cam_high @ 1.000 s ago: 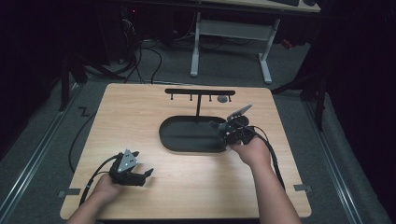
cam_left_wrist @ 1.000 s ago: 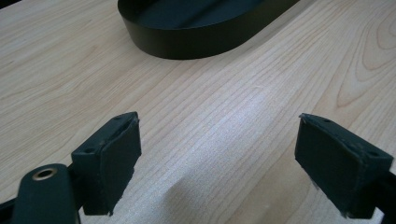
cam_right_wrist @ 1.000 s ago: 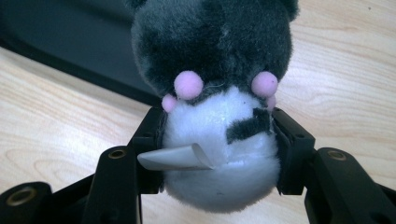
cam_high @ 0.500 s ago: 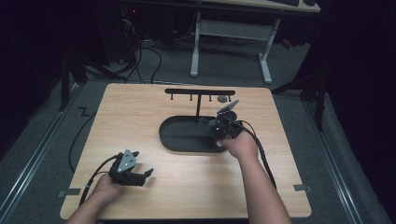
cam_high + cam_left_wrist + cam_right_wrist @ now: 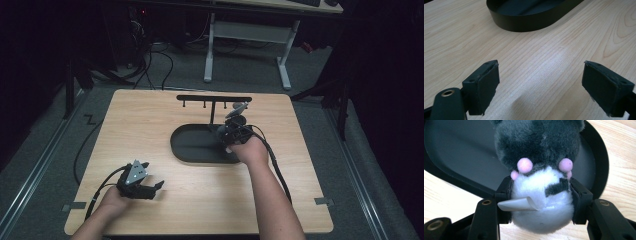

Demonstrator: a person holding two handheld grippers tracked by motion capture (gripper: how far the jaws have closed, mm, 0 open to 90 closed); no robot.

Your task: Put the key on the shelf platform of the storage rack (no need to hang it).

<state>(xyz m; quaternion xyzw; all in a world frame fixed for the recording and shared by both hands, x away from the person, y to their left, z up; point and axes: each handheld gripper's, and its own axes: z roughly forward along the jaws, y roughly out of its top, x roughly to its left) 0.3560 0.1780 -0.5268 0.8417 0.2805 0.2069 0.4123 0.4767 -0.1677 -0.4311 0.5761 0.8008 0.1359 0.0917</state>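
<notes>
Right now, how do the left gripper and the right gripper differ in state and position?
The left gripper has its jaws spread wide with nothing between them, while the right gripper is clamped on a grey and white plush toy. The left gripper sits low over bare wood near the front of the table; the right gripper is at the black oval tray, beside the hook stand. Both have black padded jaws.

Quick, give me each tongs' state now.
Left tongs: open, nothing between them, over bare table.
Right tongs: shut on the plush toy, above the black tray.
</notes>
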